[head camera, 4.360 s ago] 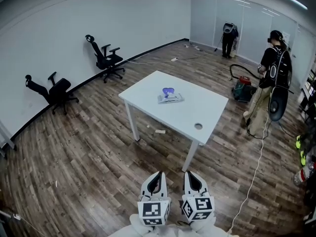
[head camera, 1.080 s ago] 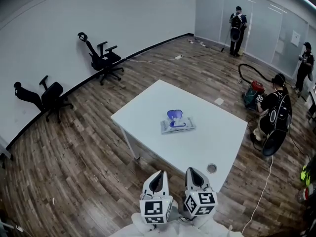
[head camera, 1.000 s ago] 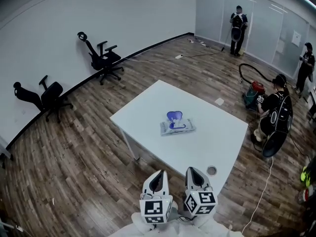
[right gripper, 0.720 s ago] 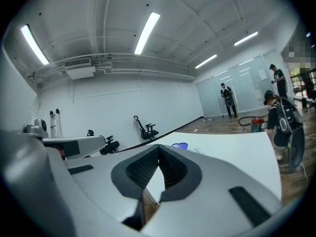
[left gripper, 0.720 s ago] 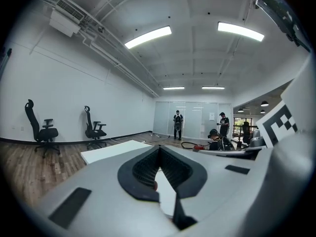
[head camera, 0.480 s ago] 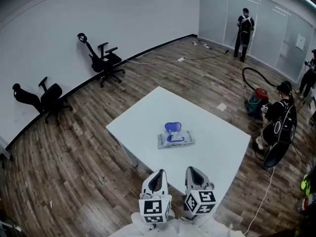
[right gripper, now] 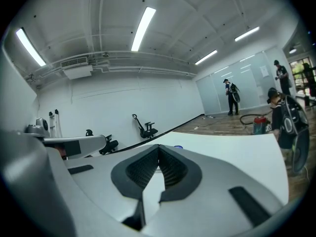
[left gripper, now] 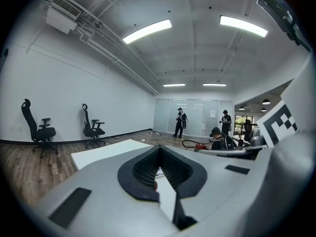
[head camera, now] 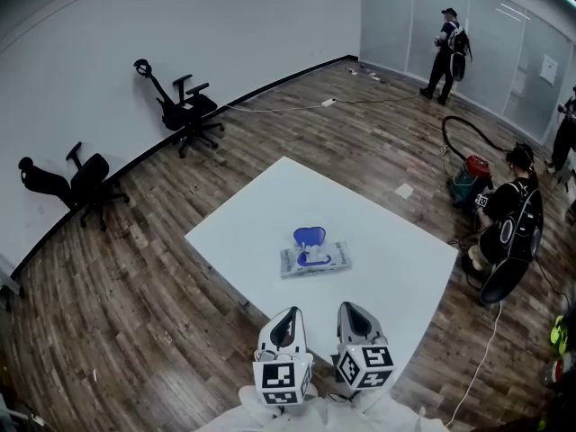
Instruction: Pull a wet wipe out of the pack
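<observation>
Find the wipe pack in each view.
Head view: pack at mid-table.
Left gripper view: not clearly seen; the left tongs block it.
Right gripper view: only its blue lid peeks over the right tongs.
Shared landmark: white table.

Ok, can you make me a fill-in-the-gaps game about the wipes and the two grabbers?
1. The wet wipe pack lies on a table whose top is coloured ____.
2. The pack's lid is coloured ____.
3. The left gripper and the right gripper are away from the pack, and both have their jaws ____.
4. By the far wall stand ____ black office chairs.

Missing words: white, blue, shut, two.
</observation>
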The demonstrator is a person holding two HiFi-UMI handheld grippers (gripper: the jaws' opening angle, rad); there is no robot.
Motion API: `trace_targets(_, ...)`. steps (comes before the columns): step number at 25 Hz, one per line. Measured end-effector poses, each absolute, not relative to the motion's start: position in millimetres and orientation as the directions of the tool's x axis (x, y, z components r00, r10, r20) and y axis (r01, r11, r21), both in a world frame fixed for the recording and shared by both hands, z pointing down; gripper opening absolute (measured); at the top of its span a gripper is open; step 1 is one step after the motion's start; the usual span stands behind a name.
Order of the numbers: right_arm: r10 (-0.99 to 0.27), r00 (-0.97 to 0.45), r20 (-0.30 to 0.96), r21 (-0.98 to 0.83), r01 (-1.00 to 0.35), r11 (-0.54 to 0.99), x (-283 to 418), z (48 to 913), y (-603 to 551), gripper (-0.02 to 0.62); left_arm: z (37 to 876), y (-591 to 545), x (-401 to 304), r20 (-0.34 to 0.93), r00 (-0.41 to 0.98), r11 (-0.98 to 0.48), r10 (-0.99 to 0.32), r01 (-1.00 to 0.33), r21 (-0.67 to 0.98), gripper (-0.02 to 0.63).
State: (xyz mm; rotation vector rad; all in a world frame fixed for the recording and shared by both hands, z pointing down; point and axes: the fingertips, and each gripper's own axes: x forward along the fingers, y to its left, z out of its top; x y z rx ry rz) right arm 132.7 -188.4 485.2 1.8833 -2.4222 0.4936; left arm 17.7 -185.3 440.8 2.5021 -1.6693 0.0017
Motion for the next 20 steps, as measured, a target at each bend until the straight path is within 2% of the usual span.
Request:
trace_targets(9, -0.939, -0.246, 0.239, -0.248, -0.951, 0.186, 147, 496, -195, 0.009, 445, -196, 23, 0.097, 0.379, -0.367, -0.92, -0.922, 0.124, 0.0)
trace_targets(20, -0.931, -0.259, 0.259, -0.244, -0.95, 0.196, 129, 497, -221, 0.009, 441, -222, 13, 0.106, 0.383, -0.37, -0.918, -0.921, 0.124, 0.0)
